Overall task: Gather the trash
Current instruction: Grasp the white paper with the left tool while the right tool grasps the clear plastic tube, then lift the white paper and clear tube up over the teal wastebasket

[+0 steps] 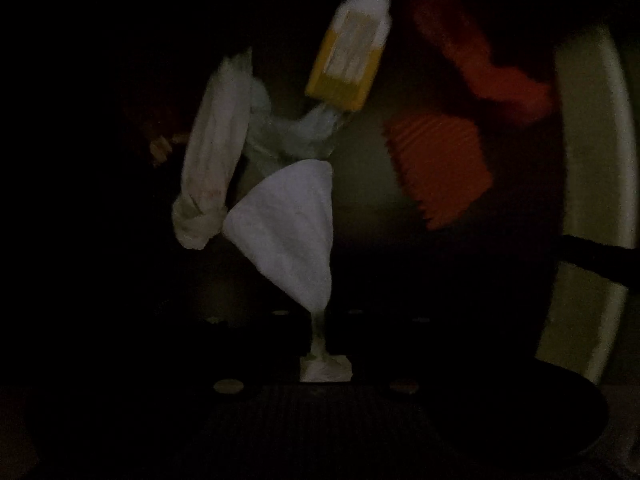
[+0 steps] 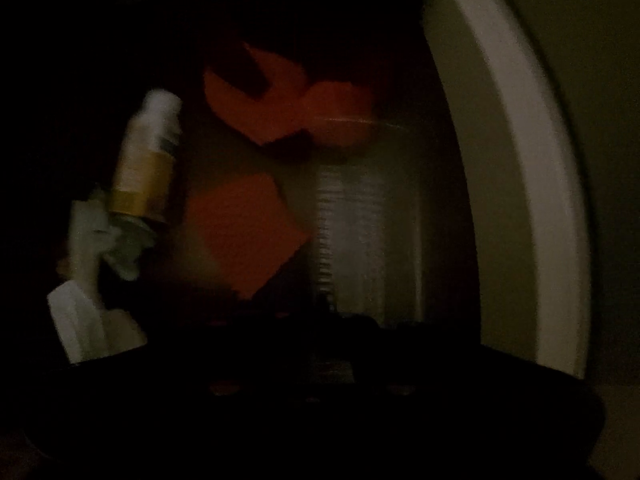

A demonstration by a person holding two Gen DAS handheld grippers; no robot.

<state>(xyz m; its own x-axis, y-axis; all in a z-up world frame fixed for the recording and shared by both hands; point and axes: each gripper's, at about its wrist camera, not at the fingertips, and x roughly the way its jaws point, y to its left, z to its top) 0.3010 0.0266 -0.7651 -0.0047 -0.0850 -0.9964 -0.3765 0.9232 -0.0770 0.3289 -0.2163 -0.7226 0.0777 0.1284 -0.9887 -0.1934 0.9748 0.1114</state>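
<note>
The scene is very dark. In the left wrist view my left gripper is shut on the twisted tip of a white paper tissue, which fans out above the dark fingers. Beyond it lie a crumpled white wrapper, a small yellow-and-white bottle and orange scraps. In the right wrist view my right gripper is shut on the edge of a clear ribbed plastic cup. The bottle and orange scraps show to its left.
A pale curved rim runs down the right side, crossed by a black strap. The same rim fills the right of the right wrist view. White paper sits at the lower left there. All else is black.
</note>
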